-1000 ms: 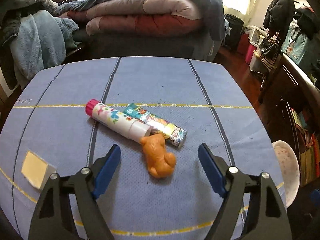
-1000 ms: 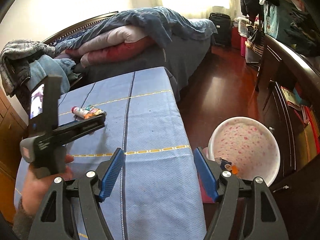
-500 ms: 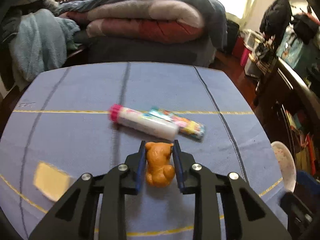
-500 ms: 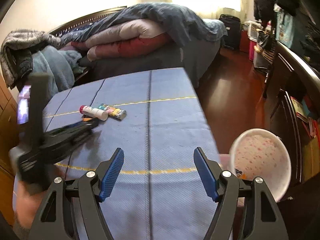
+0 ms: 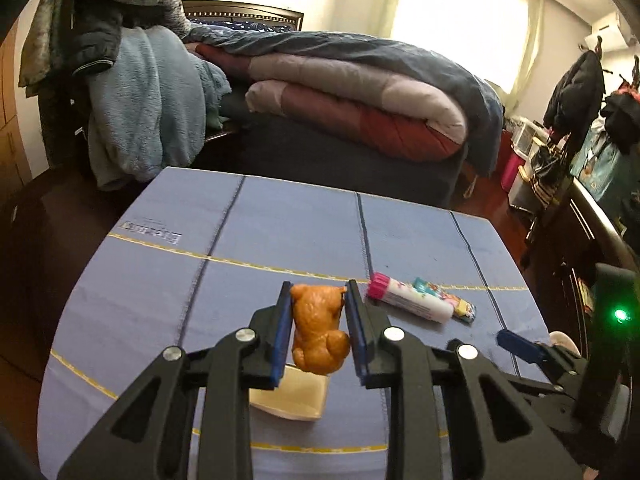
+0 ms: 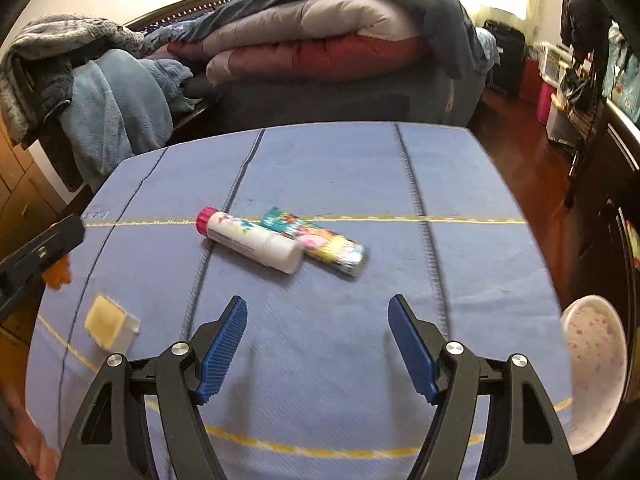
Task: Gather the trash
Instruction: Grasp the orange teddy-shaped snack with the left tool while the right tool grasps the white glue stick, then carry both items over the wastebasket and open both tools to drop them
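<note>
My left gripper is shut on an orange bear-shaped figure, lifted above the blue cloth-covered table. Beneath it lies a small cream square tub. A white tube with a pink cap and a colourful wrapper tube lie side by side to the right. In the right wrist view my right gripper stands open over bare cloth, just short of the white tube and the wrapper tube. The left gripper's tip and the orange figure show at the left edge.
A white speckled bin stands off the table's right edge. The cream tub sits near the table's front left. A bed with folded quilts lies behind the table; clothes hang at left, dark furniture at right.
My left gripper closed on the orange figure and lifted it off the cloth, moving left. My right gripper swung left from the bin side to face the two tubes.
</note>
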